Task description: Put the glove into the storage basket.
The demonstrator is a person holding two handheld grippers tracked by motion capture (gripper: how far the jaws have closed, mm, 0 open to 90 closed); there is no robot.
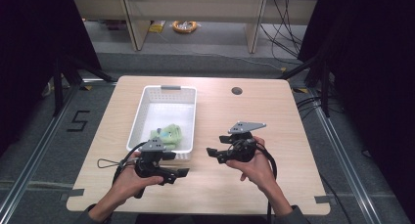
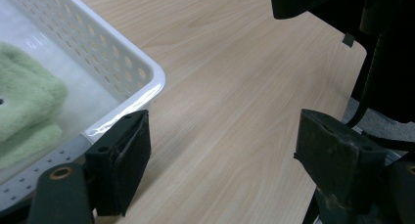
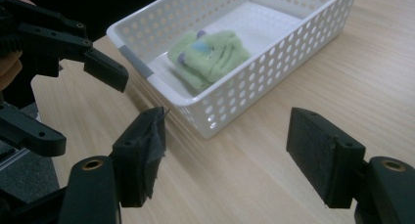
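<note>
A white perforated basket (image 1: 138,117) stands on the wooden table, left of centre. A green plush toy (image 1: 168,134) lies in its near end; it has a blue patch and purple spots in the right gripper view (image 3: 210,55). My left gripper (image 1: 177,164) hovers just in front of the basket's near right corner. Its jaws are open with only bare table between them (image 2: 222,136), and the basket's corner (image 2: 122,53) sits beside one pad. My right gripper (image 1: 215,145) is to the right of the basket, open and empty (image 3: 230,136), facing the basket's wall (image 3: 235,94) and the left gripper (image 3: 90,111).
A round cable hole (image 1: 237,91) sits in the table's far right part. A wire loop (image 1: 105,163) lies on the table left of my left hand. Bare wood spreads right of the basket. Beyond the table are furniture legs and a yellow coil (image 1: 184,26) on the floor.
</note>
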